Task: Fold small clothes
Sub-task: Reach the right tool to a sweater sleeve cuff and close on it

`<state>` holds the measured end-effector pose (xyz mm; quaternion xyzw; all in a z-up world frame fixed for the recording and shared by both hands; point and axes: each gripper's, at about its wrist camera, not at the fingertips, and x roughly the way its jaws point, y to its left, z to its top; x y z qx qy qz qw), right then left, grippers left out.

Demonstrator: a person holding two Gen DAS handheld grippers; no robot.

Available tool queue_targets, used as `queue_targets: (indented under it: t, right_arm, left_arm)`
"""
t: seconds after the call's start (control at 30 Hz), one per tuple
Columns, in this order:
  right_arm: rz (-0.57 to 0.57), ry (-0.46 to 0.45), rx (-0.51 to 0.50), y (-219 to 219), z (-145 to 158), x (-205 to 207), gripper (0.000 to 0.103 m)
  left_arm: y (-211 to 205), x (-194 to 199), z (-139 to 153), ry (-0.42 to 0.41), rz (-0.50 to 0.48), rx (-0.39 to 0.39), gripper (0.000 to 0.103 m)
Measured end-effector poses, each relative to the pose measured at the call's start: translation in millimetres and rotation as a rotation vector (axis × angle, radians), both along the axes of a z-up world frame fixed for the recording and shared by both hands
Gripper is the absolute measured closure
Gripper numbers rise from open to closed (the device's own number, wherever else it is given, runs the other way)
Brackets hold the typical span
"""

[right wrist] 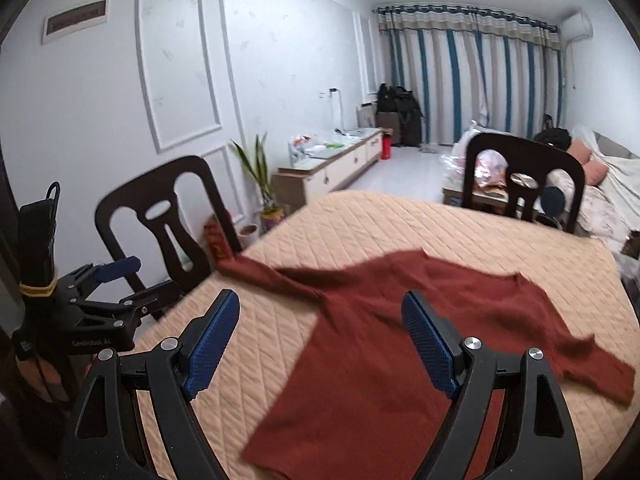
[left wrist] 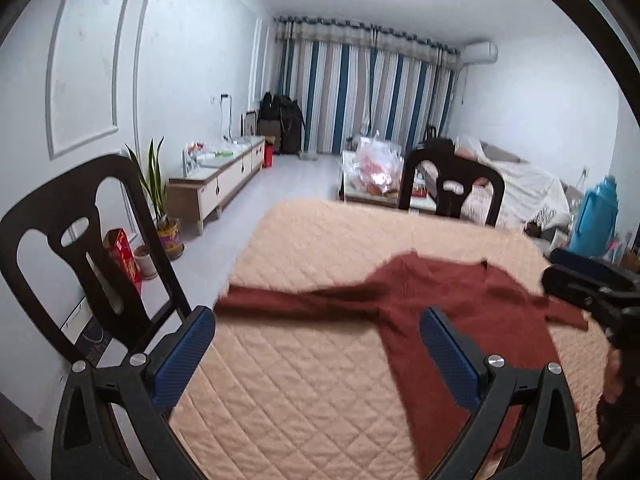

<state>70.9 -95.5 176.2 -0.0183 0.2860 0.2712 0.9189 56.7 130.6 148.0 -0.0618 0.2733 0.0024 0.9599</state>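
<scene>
Quilted peach table [right wrist: 360, 224], rust sweater [right wrist: 380, 320] spread flat

A table covered by a peach-coloured quilted cloth with a diamond stitch pattern [left wrist: 320, 368] [right wrist: 400, 224] carries the one garment; a rust-red long-sleeved knitted sweater [left wrist: 472, 304] [right wrist: 380, 340] lies spread flat directly on the cloth, neckline toward the far edge; one sleeve stretches out to the table's left edge, its cuff at the border; the other sleeve angles toward the right side; the hem lies at the near edge.
</scene>
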Motion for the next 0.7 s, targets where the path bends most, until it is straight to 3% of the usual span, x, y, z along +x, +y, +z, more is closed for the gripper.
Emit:
queue_targets:
  t: [0.13, 0.33, 0.43, 0.5, 0.7]
  right_arm:
    - [0.034, -0.017, -0.012, 18.0, 2.9, 19.4, 0.019]
    - [0.115, 0.050, -0.043, 61.8, -35.2, 57.4, 0.021]
    - [0.165, 0.052, -0.110, 89.2, -53.0, 66.1, 0.031]
    - [0.216, 0.062, -0.164, 111.3, -68.8, 73.1, 0.032]
    - [0.277, 0.140, -0.215, 152.4, -100.8, 104.8, 0.054]
  left_arm:
    - [18.9, 12.2, 1.7, -0.010, 0.038, -0.020, 0.000]
    - [40.1, 18.8, -27.6, 0.048, 0.044, -0.034, 0.000]
    - [53.1, 20.6, -43.9, 0.081, 0.031, -0.064, 0.000]
    - [60.2, 20.9, -54.1, 0.091, 0.021, -0.088, 0.000]
    - [82.8, 21.0, -74.4, 0.124, 0.024, -0.145, 0.000]
